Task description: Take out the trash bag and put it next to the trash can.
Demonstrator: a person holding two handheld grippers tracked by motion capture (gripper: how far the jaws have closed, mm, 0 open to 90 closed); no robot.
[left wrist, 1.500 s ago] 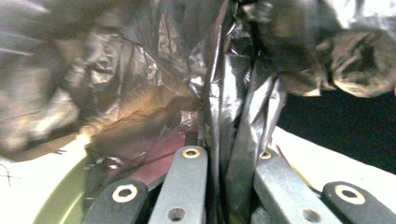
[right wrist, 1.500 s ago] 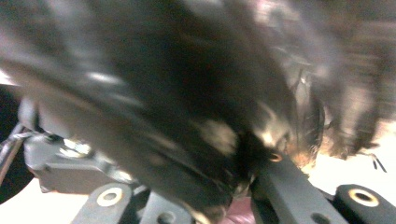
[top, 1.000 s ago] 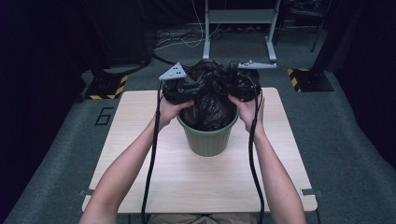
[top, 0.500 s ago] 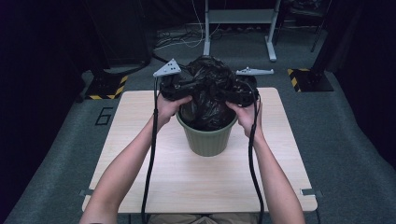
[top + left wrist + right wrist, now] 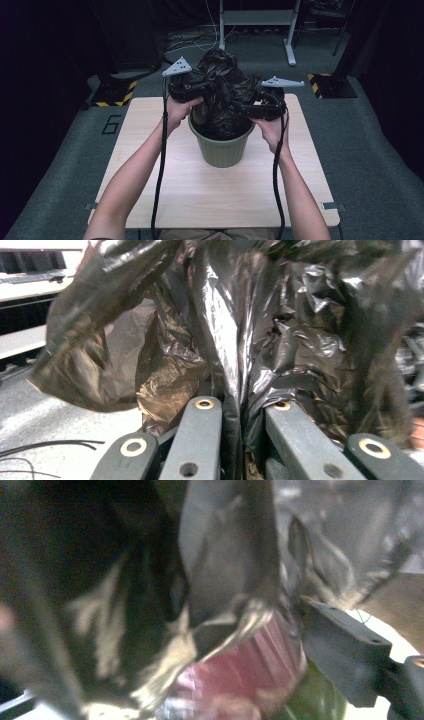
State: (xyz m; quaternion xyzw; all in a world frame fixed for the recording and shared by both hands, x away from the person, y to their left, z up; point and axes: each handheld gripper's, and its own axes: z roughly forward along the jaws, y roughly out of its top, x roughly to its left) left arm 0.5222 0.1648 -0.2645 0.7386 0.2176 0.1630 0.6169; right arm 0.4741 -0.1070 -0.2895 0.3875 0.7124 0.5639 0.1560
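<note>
Pinching a fold of the crumpled black plastic bin bag (image 5: 225, 95), left gripper (image 5: 192, 90) has its jaws tight on it. Bag rises between both grippers, out of the green ribbed plastic bin (image 5: 222, 147) below them. Right gripper (image 5: 260, 102) has just been opening; jaws spread, bag film loose between them.

Dim room; right gripper view blurred

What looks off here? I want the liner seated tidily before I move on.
The black bin bag is bunched high above the green bin, not spread over its rim. The left gripper pinches a fold; the right gripper has just been opening.
</note>
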